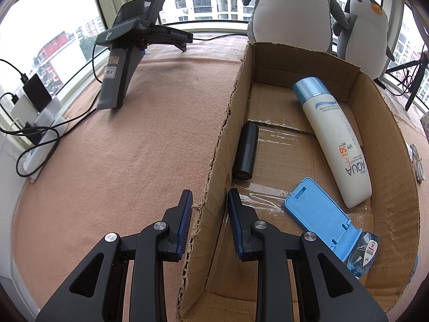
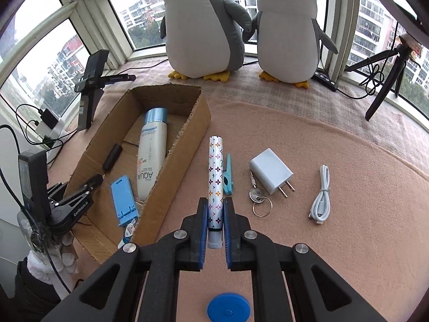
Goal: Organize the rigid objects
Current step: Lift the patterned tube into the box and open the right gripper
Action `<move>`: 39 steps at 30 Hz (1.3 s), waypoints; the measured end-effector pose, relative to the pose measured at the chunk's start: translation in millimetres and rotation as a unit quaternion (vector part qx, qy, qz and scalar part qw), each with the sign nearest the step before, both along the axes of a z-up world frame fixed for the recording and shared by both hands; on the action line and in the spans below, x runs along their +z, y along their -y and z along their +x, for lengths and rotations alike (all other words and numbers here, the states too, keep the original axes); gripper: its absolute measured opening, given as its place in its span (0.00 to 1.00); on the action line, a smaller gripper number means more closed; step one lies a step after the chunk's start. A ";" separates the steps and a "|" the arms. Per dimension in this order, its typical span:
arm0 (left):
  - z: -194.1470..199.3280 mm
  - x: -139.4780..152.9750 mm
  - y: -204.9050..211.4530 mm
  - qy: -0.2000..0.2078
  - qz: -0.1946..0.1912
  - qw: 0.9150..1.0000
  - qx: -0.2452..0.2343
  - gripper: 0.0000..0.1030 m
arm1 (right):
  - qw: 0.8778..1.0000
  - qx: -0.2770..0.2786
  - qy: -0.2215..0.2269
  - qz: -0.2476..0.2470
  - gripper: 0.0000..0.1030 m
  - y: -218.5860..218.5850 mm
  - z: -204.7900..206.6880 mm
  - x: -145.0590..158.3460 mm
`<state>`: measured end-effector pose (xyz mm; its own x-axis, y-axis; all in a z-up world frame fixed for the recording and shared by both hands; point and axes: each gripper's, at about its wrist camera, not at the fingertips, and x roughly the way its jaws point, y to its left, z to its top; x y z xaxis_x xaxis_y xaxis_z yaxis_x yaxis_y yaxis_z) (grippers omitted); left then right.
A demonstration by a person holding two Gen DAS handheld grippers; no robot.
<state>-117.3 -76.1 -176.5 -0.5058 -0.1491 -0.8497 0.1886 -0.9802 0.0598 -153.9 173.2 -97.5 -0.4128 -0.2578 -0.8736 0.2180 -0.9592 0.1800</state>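
My right gripper (image 2: 215,209) clamps a slim silver tube (image 2: 215,177) printed with coloured flower marks, pointing to 12 o'clock over the pink cloth (image 2: 335,241). My left gripper (image 1: 209,201) straddles the cardboard box (image 1: 214,166) wall, jaws apart.

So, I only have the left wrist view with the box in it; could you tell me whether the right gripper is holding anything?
Observer: Yes, the right gripper is shut on a patterned silver tube, outside the cardboard box.
Operator: Thank you. What else lies outside near it?
Observer: A teal clip beside the tube, then a white charger and a key on a ring.
Operator: Anything nearer the camera?
Observer: A blue round disc on the cloth, below the gripper.
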 end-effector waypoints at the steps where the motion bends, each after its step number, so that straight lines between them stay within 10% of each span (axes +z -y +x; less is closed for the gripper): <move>1: -0.3 0.0 -0.6 0.000 0.000 1.000 0.000 0.24 | 1.000 0.006 -0.002 -0.003 0.09 6.4 -1.8 2.0; 32: -0.6 -0.3 0.1 0.000 0.001 1.000 0.000 0.24 | 0.995 0.089 0.013 -0.034 0.10 118.3 -42.1 -17.0; 34: -0.6 -0.2 -0.1 0.000 0.001 1.000 0.000 0.24 | 0.996 0.086 0.013 -0.032 0.19 118.7 -43.3 -18.0; 36: -0.6 -0.7 -0.3 0.000 0.001 1.000 0.000 0.24 | 0.996 0.081 0.005 -0.030 0.55 116.9 -43.1 -16.0; 39: -0.7 -1.1 -0.6 0.000 0.000 1.000 0.001 0.24 | 0.997 0.076 -0.009 -0.031 0.59 113.1 -40.7 -10.0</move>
